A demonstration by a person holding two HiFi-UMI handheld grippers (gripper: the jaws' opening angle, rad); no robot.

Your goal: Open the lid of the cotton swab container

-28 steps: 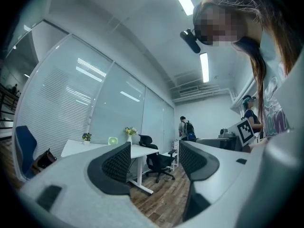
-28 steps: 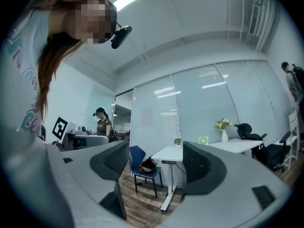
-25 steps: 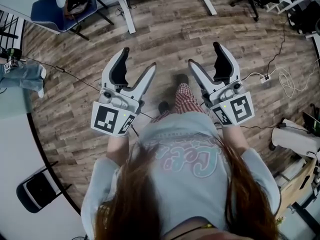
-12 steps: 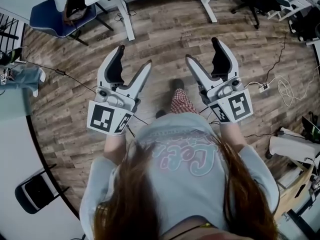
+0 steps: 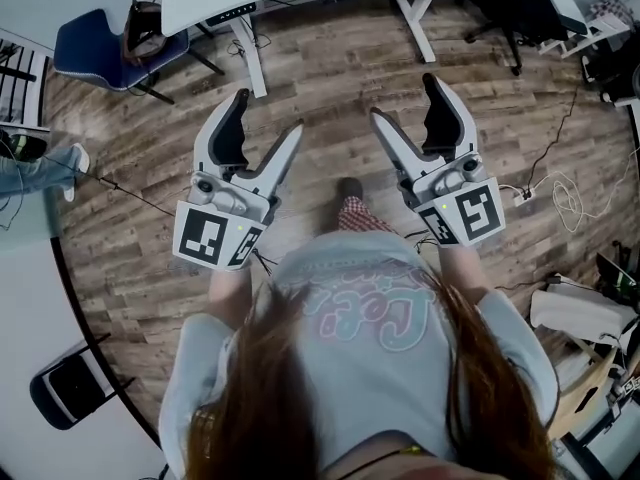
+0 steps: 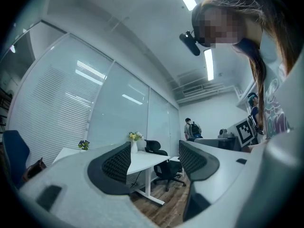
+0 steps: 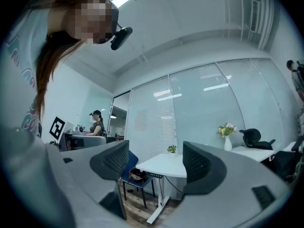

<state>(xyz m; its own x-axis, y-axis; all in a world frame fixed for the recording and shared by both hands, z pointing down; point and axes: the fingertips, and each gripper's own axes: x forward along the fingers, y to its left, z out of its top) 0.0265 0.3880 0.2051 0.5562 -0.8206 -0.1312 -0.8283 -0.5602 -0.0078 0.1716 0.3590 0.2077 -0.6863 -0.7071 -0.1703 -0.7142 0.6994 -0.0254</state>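
Over the wood floor point(image 5: 330, 78), we held the left gripper point(image 5: 270, 113) and right gripper point(image 5: 402, 96) with jaws apart and empty. The cotton swab container appeared in no view. Task judged unstarted; next we needed to locate it.

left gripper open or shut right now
Open. The left gripper has its two jaws well apart with nothing between them; only a white desk and a black chair show beyond.

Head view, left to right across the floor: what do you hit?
Blue padded chair → left gripper, jaws apart, empty → person's dark shoe → right gripper, jaws apart, empty → small white power strip → loose white cable.
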